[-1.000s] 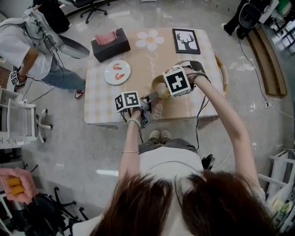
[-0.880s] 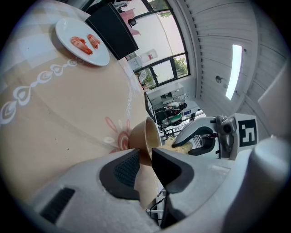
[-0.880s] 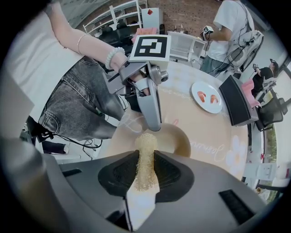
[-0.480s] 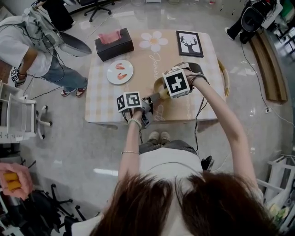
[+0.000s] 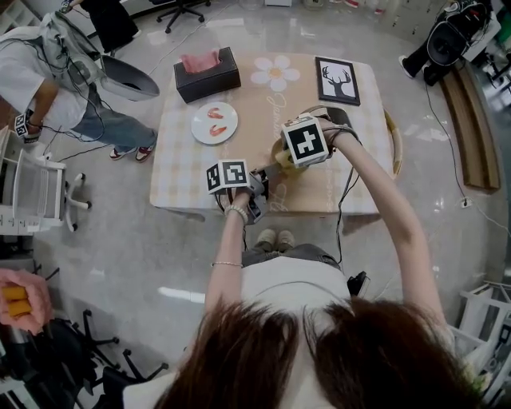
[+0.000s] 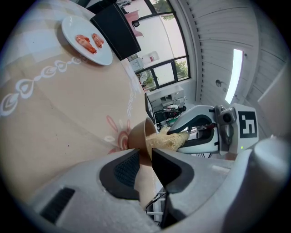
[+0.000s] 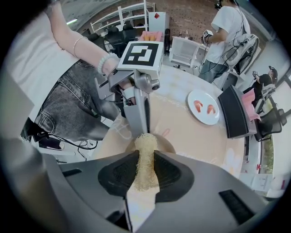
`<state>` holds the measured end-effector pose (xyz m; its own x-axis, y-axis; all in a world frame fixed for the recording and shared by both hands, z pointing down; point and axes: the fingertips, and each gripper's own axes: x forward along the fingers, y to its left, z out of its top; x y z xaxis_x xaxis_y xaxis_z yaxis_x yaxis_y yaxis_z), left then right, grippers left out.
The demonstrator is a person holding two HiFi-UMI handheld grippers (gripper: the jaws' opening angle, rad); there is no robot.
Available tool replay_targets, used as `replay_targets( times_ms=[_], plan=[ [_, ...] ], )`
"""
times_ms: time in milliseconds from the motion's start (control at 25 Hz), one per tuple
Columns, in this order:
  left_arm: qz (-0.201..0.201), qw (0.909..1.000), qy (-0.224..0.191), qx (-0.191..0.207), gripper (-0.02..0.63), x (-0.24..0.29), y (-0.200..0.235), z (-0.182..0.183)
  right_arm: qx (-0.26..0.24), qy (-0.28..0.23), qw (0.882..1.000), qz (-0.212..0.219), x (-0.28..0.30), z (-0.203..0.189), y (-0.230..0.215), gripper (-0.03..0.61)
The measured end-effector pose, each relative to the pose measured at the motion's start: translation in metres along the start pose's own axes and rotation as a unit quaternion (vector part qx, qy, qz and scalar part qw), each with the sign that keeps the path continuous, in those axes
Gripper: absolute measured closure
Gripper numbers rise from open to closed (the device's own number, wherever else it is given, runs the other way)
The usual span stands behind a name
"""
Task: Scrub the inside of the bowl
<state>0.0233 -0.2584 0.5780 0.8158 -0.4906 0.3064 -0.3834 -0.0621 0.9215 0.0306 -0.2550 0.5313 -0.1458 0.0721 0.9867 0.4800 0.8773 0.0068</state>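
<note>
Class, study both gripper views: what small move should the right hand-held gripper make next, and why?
Probably sweep the scrubber sideways along the inner wall of the bowl. The left hand-held gripper clamps the bowl's rim, steadying it, and the right hand-held gripper, shut on the scrubber, has its tip inside the bowl.

loc: lab/office | cues: swivel chair [image 5: 182, 11], white rack cart [image 5: 33, 196], polished floor [image 5: 120, 264]

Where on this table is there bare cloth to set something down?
Bare cloth lies between the tissue box and the deer picture, between the plate and the bowl, and at the near left corner. The near middle is crowded: the left gripper clamps the bowl's rim and the right gripper holds a scrubber in it.
</note>
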Motion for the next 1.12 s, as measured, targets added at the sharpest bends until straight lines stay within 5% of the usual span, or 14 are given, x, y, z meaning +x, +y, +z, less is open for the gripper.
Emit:
replay_targets(
  times_ms=[1120],
  plan=[
    [-0.001, 0.9999, -0.009, -0.005, 0.522, -0.001, -0.001, -0.001, -0.013, 0.014, 0.999, -0.050, -0.007, -0.014, -0.032, 0.485]
  ],
)
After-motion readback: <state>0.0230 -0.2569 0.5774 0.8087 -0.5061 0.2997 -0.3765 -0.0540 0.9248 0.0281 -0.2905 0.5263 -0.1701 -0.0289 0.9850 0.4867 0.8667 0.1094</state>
